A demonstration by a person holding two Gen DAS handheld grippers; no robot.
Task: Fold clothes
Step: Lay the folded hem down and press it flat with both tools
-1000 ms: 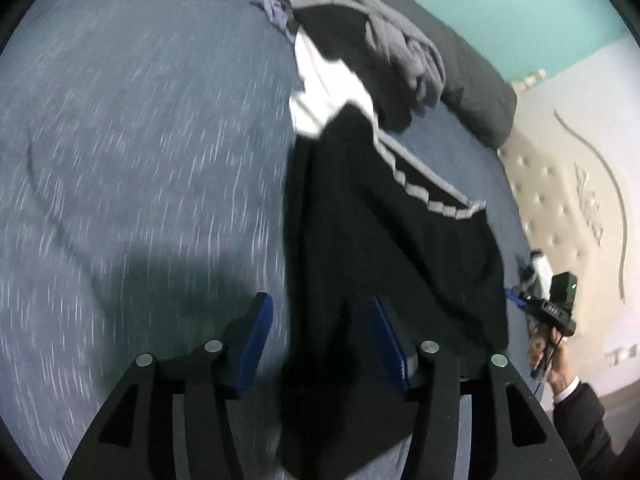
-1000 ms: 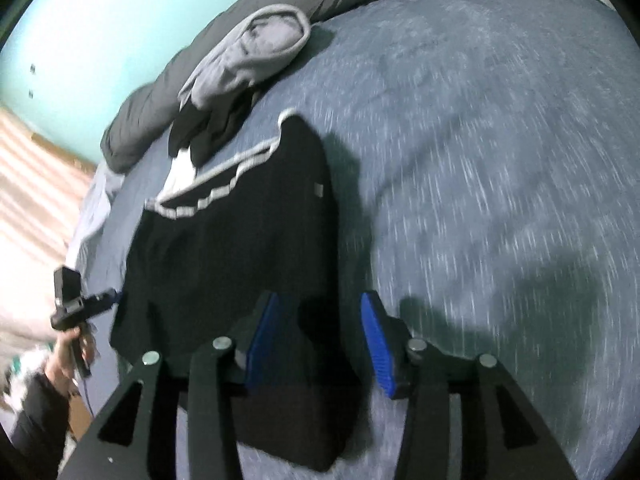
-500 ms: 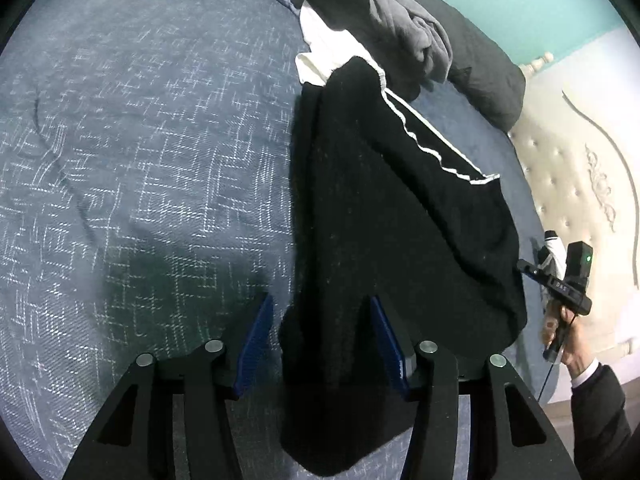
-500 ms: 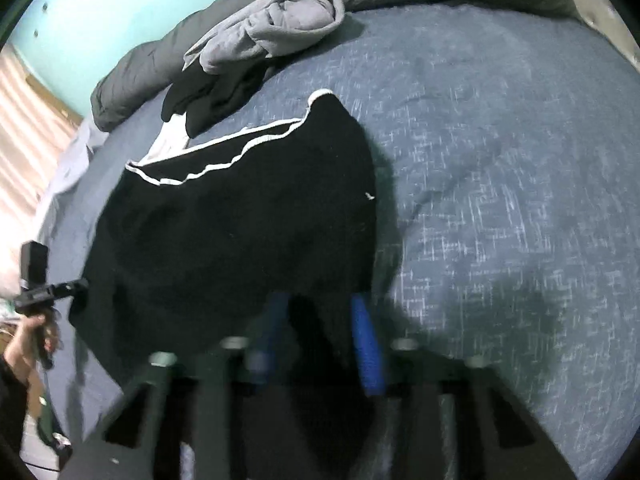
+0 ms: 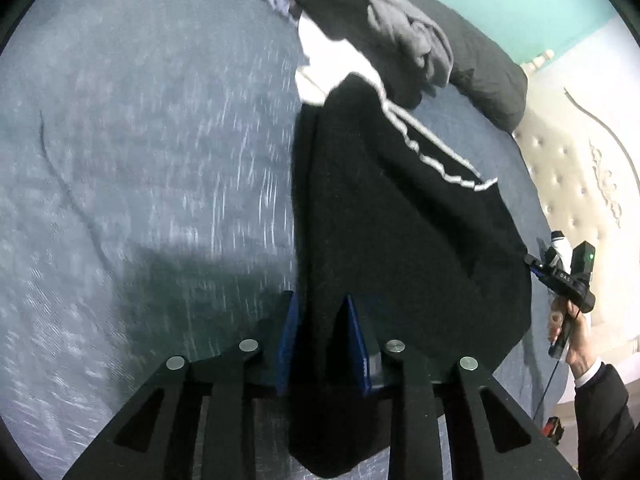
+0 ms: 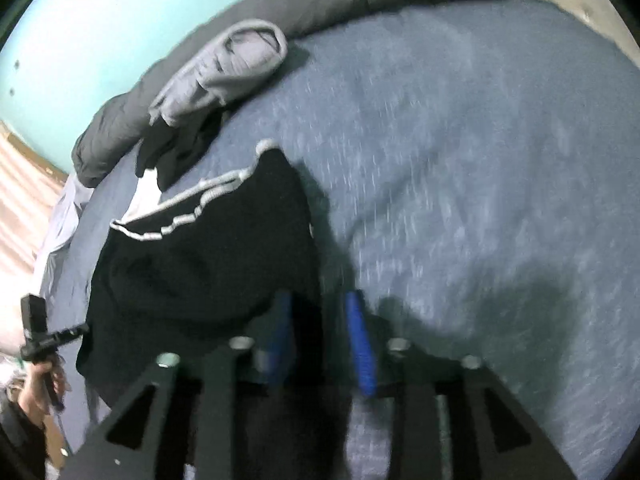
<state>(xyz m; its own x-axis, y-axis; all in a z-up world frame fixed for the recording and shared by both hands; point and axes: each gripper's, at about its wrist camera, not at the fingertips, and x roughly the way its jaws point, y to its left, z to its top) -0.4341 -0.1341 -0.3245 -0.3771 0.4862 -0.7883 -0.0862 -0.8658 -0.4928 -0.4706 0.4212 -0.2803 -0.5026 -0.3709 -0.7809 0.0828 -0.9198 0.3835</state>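
Note:
A black garment with white trim (image 5: 400, 216) lies spread on the blue bedspread (image 5: 140, 160). My left gripper (image 5: 322, 312) is shut on its near left corner, the cloth pinched between the blue pads. My right gripper (image 6: 320, 312) is shut on the garment's (image 6: 200, 248) near right corner. The other gripper shows in each view, held in a hand: the right one (image 5: 560, 276) in the left wrist view, the left one (image 6: 44, 336) in the right wrist view. Both views are motion-blurred.
A pile of grey, black and white clothes (image 5: 380, 32) lies beyond the garment, against a dark grey rolled duvet (image 5: 492, 76). It also shows in the right wrist view (image 6: 224, 64). A tufted cream headboard (image 5: 572, 184) stands at the right. The bedspread (image 6: 480, 160) stretches to the right.
Both grippers have closed from open onto the garment's near corners. The views have shifted and blurred, so both grippers are moving with the cloth.

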